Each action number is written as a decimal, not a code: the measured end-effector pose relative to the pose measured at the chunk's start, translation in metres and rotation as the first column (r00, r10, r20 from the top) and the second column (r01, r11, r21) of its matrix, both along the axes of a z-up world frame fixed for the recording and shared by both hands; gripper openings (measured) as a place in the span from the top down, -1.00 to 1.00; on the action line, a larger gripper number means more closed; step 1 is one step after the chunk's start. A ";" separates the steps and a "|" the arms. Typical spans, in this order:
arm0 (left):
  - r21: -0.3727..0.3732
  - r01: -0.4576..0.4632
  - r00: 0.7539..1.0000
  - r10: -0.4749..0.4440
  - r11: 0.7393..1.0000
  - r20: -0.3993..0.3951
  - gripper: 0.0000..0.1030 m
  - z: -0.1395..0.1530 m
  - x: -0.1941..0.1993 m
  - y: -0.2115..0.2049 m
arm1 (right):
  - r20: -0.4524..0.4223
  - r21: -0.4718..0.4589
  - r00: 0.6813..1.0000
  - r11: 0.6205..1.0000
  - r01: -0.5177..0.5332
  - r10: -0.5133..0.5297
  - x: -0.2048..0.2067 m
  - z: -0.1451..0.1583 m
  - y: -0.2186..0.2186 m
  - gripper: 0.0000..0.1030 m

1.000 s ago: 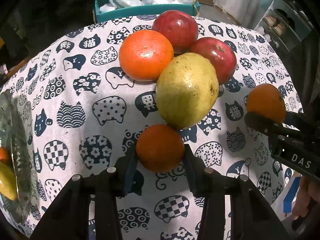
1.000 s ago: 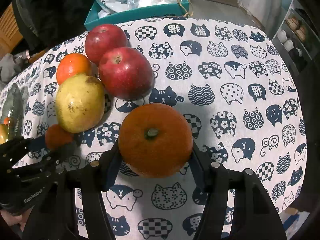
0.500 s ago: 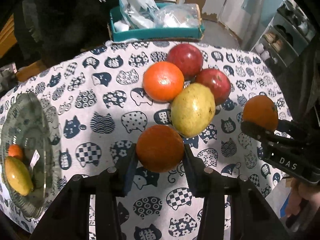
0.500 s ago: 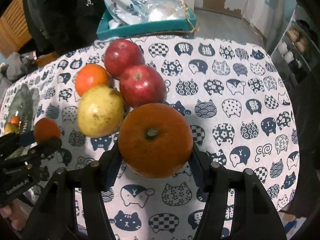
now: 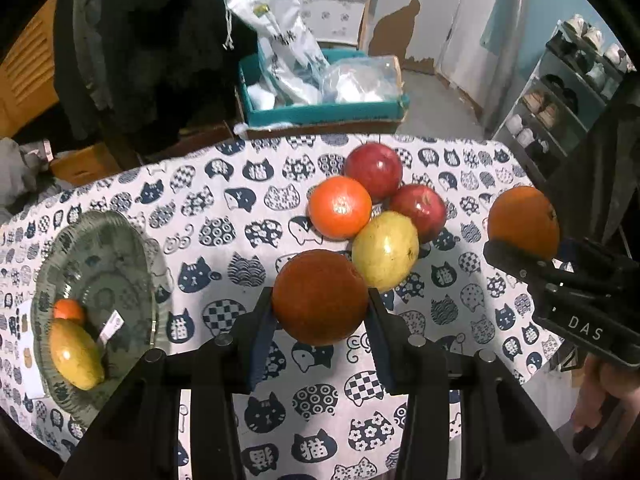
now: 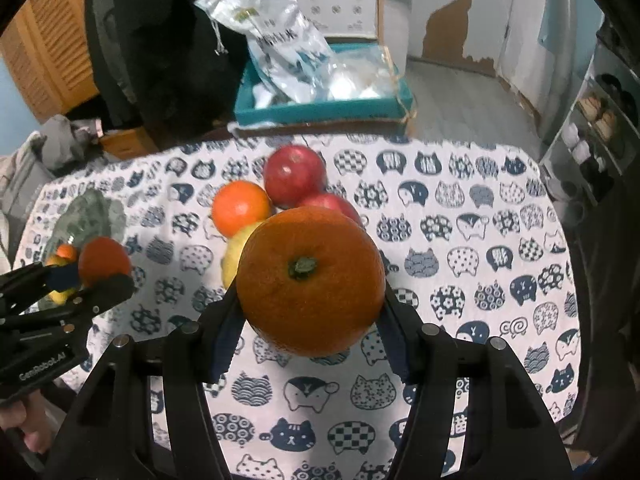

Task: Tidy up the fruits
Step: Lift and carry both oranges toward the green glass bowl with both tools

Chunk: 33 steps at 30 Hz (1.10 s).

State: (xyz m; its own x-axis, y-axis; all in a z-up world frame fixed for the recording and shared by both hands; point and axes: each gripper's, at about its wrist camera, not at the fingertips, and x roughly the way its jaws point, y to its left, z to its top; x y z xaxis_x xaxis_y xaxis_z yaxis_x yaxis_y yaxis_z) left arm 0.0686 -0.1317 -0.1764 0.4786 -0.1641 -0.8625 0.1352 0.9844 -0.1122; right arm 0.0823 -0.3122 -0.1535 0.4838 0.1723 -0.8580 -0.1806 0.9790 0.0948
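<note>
Carrying two oranges clear of the cat-print tablecloth [image 5: 224, 216], a person works both tongs at once: the left gripper [image 5: 320, 312] is clamped on a small orange [image 5: 320, 296], the right gripper [image 6: 308, 312] on a large orange [image 6: 310, 280] with its stem facing the camera; the likely destination is the glass plate [image 5: 100, 240] at the table's left end, where a mango [image 5: 74, 354] and a little orange fruit [image 5: 68, 310] already lie; the judgement is that both grips should hold firm, that the left load should travel first to avoid the tongs crowding each other, and that each orange should be lowered onto bare glass before release, since round fruit rolls; left on the cloth are two red apples [image 5: 374, 170], a bright orange [image 5: 340, 206] and a yellow-green fruit [image 5: 386, 250], bunched and touching; against a second ago, both oranges hang higher above the cloth, the pile looks smaller and farther, and the plate has come fully into the left view.
</note>
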 end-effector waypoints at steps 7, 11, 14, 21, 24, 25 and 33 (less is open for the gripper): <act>-0.021 -0.016 0.999 0.017 1.000 0.046 0.14 0.026 -0.009 0.012 | 0.051 0.008 0.999 1.000 -0.021 0.020 -0.009 0.026 0.007 -0.19; -0.025 -0.025 0.997 0.027 0.999 0.070 0.14 0.039 -0.014 0.020 | 0.081 0.013 0.996 0.999 -0.032 0.031 -0.013 0.040 0.013 -0.19; -0.032 -0.033 0.995 0.036 0.999 0.088 0.14 0.049 -0.019 0.027 | 0.106 0.006 0.993 0.999 -0.045 0.045 -0.017 0.050 0.019 -0.19; -0.042 -0.050 0.990 0.055 0.998 0.134 0.14 0.069 -0.028 0.042 | 0.148 0.010 0.986 0.997 -0.075 0.073 -0.025 0.070 0.031 -0.19; -0.045 -0.053 0.986 0.060 0.998 0.153 0.14 0.077 -0.031 0.047 | 0.166 0.016 0.982 0.996 -0.090 0.086 -0.027 0.078 0.037 -0.19; -0.046 -0.054 0.985 0.061 0.997 0.161 0.14 0.080 -0.033 0.049 | 0.172 0.018 0.981 0.995 -0.095 0.090 -0.028 0.081 0.039 -0.19; -0.039 -0.074 0.973 0.080 0.997 0.217 0.14 0.098 -0.041 0.067 | 0.216 0.024 0.968 0.991 -0.133 0.124 -0.033 0.101 0.056 -0.19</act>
